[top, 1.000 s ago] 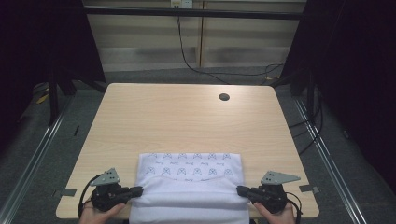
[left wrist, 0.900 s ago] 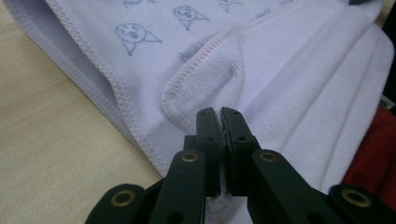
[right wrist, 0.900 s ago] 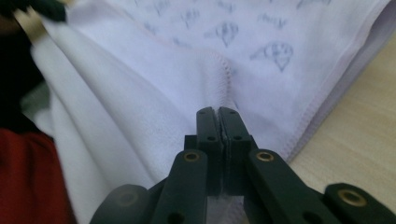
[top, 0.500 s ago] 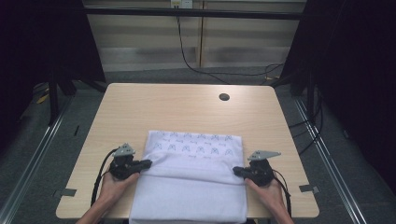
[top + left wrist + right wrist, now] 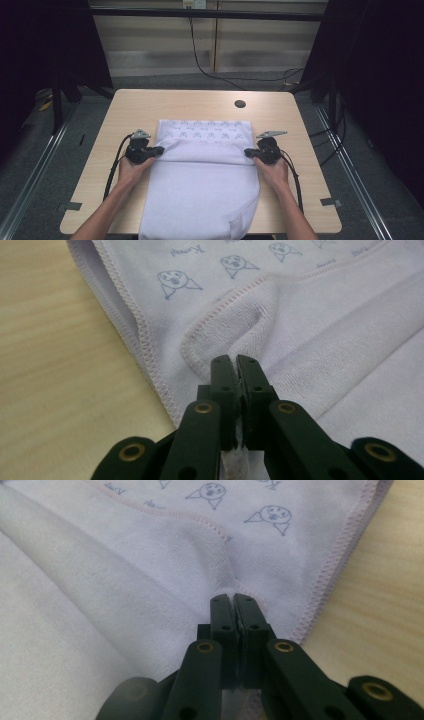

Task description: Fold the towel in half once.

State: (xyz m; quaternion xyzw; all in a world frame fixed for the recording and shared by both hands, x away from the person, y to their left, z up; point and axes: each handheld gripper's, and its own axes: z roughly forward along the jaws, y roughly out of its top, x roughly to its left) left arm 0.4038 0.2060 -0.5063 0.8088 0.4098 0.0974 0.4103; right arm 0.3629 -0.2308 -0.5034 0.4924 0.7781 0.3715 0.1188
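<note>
White towel (image 5: 202, 185) spread on the near half of the wooden table (image 5: 150, 107), around 6 o'clock from the table centre, with its near end hanging over the table edge. Folded over itself: plain terry layer on top, printed layer with small grey face drawings showing as a strip at the far side, toward 12 o'clock.

Left gripper (image 5: 159, 150) at about 9 o'clock of the towel, held by the left hand (image 5: 131, 170), jaws clenched on the left end of the folded terry edge. In the left gripper view, left gripper (image 5: 235, 360) pinching the stitched pink hem, cloth visible between the black jaws.

Right gripper (image 5: 248, 153) at about 3 o'clock of the towel, held by the right hand (image 5: 274, 172), jaws likewise clenched on the right end of the same edge. In the right gripper view, right gripper (image 5: 233, 598) biting the hem, bare table at 3 o'clock.

Small dark hole (image 5: 240, 104) in the table, at 1 o'clock beyond the towel, well apart from it.
</note>
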